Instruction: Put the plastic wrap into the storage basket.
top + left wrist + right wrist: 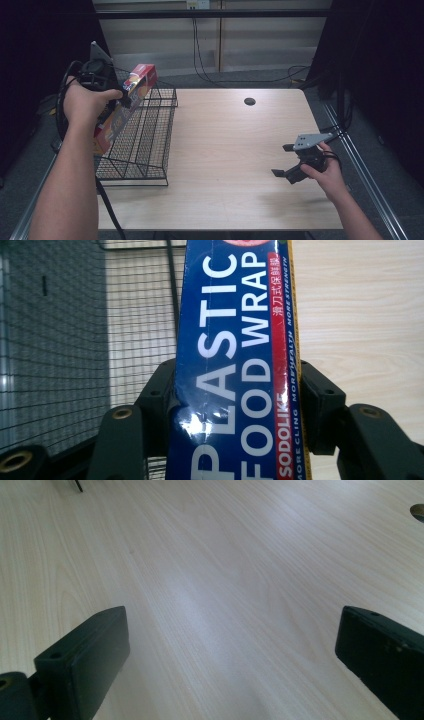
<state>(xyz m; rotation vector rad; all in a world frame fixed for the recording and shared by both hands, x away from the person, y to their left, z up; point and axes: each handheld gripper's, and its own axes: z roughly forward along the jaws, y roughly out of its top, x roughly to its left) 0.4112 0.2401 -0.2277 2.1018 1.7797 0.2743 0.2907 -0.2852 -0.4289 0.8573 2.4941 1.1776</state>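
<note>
Under both my grippers is the table [225,150]. Just right of my left gripper [117,97], on the table's left part, stands the wire basket [145,145]. That gripper is clamped on the wrap box [235,365], jaws pressed to both its sides, holding it tilted over the basket. My right gripper [286,162] has jaws spread wide, gripping nothing, low over bare wood.
</note>
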